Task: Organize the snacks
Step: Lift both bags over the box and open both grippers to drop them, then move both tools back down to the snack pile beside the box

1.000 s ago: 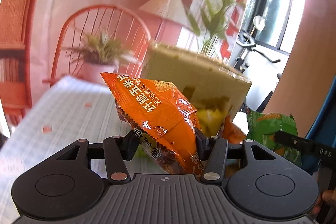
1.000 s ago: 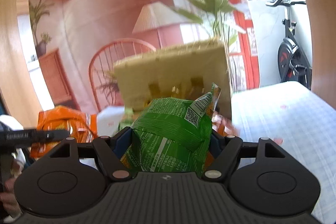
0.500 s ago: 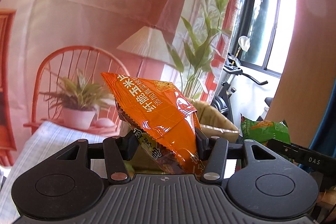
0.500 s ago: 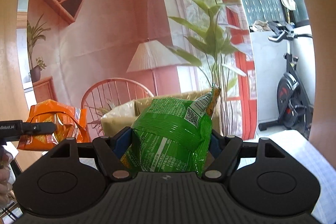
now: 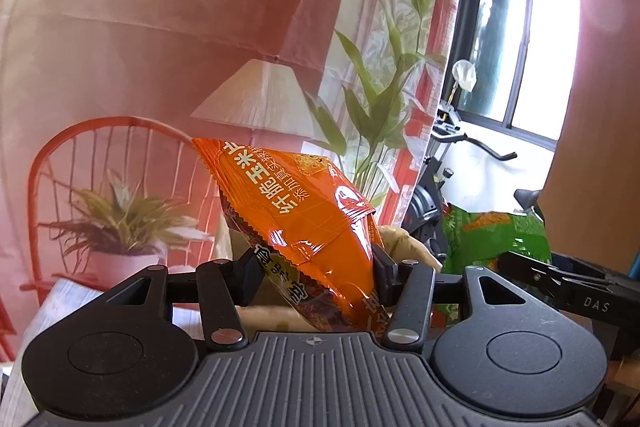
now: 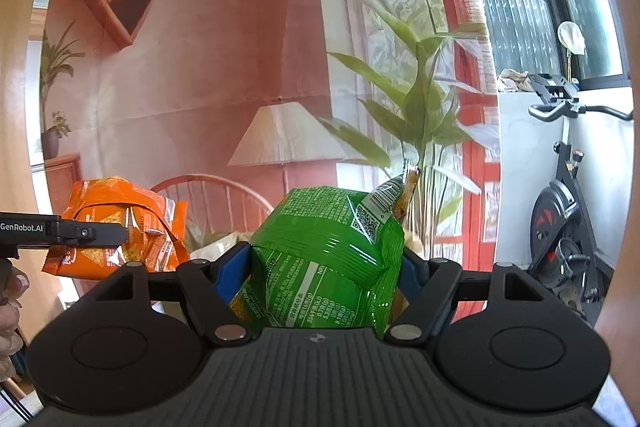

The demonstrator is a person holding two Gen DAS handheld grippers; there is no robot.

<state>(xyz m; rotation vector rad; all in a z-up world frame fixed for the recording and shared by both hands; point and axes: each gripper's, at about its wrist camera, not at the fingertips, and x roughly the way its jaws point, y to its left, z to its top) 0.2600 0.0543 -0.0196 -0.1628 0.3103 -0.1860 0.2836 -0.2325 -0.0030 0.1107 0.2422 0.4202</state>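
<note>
My left gripper (image 5: 314, 267) is shut on an orange snack bag (image 5: 304, 211) and holds it up in the air. My right gripper (image 6: 326, 267) is shut on a green snack bag (image 6: 324, 259), also raised. In the left wrist view the green bag (image 5: 496, 235) shows at the right, held by the other gripper. In the right wrist view the orange bag (image 6: 120, 227) shows at the left. The tan rim of a paper bag (image 5: 404, 247) peeks out behind and below the orange bag; most of it is hidden.
A checked tablecloth (image 5: 60, 303) shows at the lower left of the left wrist view. A printed backdrop with a lamp, chair and plants hangs behind. An exercise bike (image 6: 568, 227) stands at the right by the window.
Both grippers have risen with their bags still held. The paper bag and table have dropped low in both views, and the backdrop now fills them.
</note>
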